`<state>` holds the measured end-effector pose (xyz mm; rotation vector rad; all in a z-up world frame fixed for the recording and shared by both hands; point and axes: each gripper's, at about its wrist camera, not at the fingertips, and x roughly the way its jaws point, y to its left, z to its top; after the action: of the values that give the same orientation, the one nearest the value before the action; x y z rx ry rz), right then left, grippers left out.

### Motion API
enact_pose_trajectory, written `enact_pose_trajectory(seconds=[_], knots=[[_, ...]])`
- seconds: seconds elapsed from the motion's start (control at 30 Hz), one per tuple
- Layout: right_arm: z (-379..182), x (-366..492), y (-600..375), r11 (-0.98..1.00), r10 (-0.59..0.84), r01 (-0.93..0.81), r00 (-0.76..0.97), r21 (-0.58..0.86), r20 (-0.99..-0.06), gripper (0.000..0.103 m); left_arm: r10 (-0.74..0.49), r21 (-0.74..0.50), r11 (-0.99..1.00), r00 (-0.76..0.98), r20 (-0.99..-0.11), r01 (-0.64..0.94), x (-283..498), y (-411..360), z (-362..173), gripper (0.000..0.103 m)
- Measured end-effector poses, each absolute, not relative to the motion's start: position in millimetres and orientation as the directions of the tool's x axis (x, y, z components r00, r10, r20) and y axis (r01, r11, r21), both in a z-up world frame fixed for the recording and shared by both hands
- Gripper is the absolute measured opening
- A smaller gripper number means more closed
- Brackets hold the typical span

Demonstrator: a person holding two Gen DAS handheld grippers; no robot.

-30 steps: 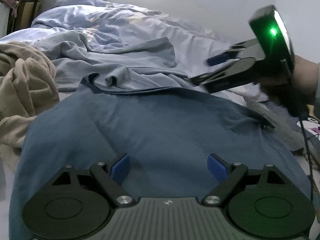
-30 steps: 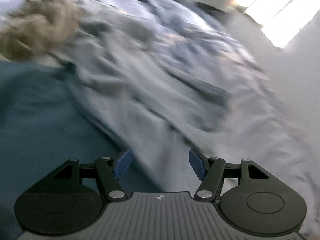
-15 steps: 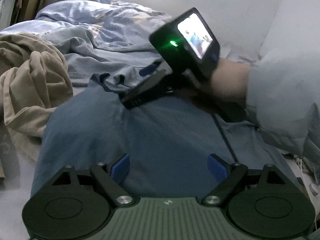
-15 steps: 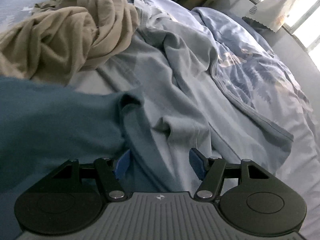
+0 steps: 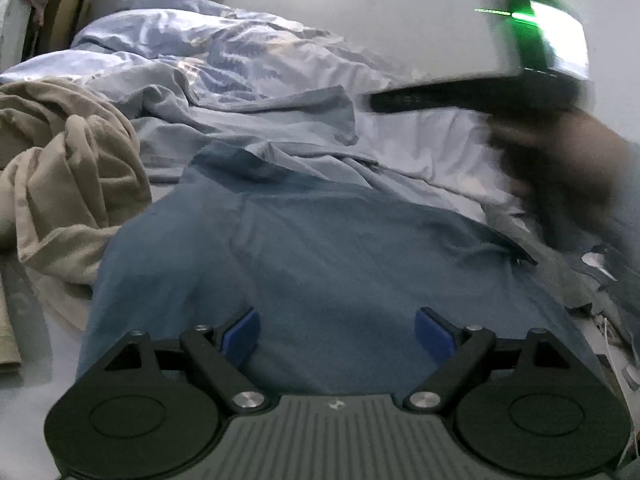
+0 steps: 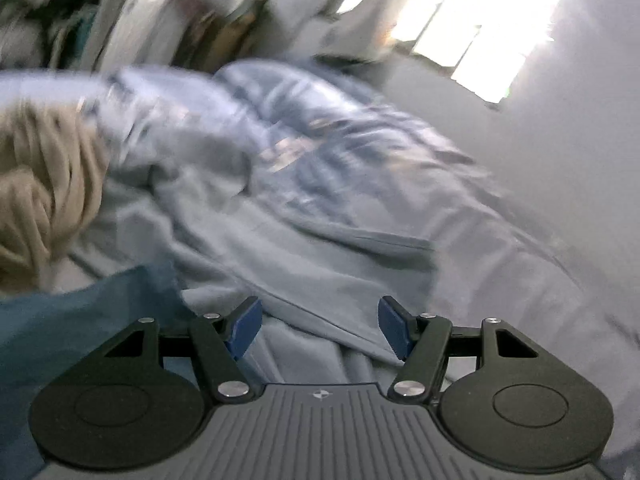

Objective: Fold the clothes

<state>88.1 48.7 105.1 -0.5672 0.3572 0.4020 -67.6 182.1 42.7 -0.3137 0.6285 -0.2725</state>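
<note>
Rumpled pale-blue bedding (image 5: pixel 256 52) covers the bed that fills both views, with a white wall and a bright window (image 6: pixel 492 20) beyond it. Directly ahead of the left gripper (image 5: pixel 336 336) lies the dark blue shirt (image 5: pixel 320 256), spread fairly flat, its collar end at the far side; the gripper's blue pads (image 5: pixel 240 338) stand wide apart above the cloth and hold nothing. To the left of that gripper a tan garment (image 5: pixel 68 176) sits bunched in a heap beside the shirt. Past the shirt's collar a light blue garment (image 5: pixel 280 120) lies creased over the bedding. Up and to the right of the left gripper, the right gripper shows as a blurred dark bar with a green light, carried in a hand (image 5: pixel 560 160) well clear of the shirt. In its own blurred view the right gripper (image 6: pixel 320 330) has its jaws moderately parted and empty, over the light blue garment (image 6: pixel 320 240), with an edge of the dark blue shirt (image 6: pixel 80 320) at its lower left and the tan garment (image 6: pixel 44 184) farther left.
</note>
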Motion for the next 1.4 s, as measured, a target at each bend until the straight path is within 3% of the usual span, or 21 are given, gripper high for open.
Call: enact_pose_trajectory(seconds=[0.27, 0.43, 0.53, 0.63, 0.93, 1.2, 1.4], knots=[[142.9, -49.9, -96.6, 0.902, 0.071, -0.234, 0.91, -0.362, -0.409, 0.065, -0.349, -0.357, 0.916, 0.804, -0.482, 0.184, -84.8, 177.4, 46.4, 0.086], [130.9, -133.1, -153.7, 0.98, -0.005, -0.076, 0.916, -0.186, -0.402, 0.066, -0.35, -0.328, 0.92, 0.83, -0.434, 0.216, -103.3, 174.1, 50.5, 0.086], [109.0, -139.9, -157.8, 0.984, -0.017, -0.06, 0.905, -0.168, -0.424, 0.066, -0.347, -0.332, 0.919, 0.836, -0.424, 0.213, -118.0, 173.2, 48.7, 0.086], [104.7, -125.2, -153.0, 0.966, -0.033, -0.083, 0.9, -0.246, -0.434, 0.066, -0.371, -0.378, 0.901, 0.829, -0.418, 0.212, -128.7, 167.7, 47.9, 0.086], [97.0, -31.1, -175.2, 0.886, -0.072, -0.147, 0.894, -0.44, -0.442, 0.066, -0.409, -0.353, 0.892, 0.837, -0.364, 0.282, -127.2, 137.0, 61.3, 0.086], [59.2, 62.9, -185.5, 0.855, -0.165, -0.124, 0.856, -0.503, -0.491, 0.066, -0.432, -0.454, 0.852, 0.841, -0.326, 0.262, -112.2, 134.5, 72.3, 0.086], [41.7, 110.3, -206.4, 0.837, -0.233, -0.101, 0.823, -0.537, -0.517, 0.066, -0.418, -0.401, 0.873, 0.851, -0.317, 0.278, -107.0, 131.9, 76.5, 0.086]])
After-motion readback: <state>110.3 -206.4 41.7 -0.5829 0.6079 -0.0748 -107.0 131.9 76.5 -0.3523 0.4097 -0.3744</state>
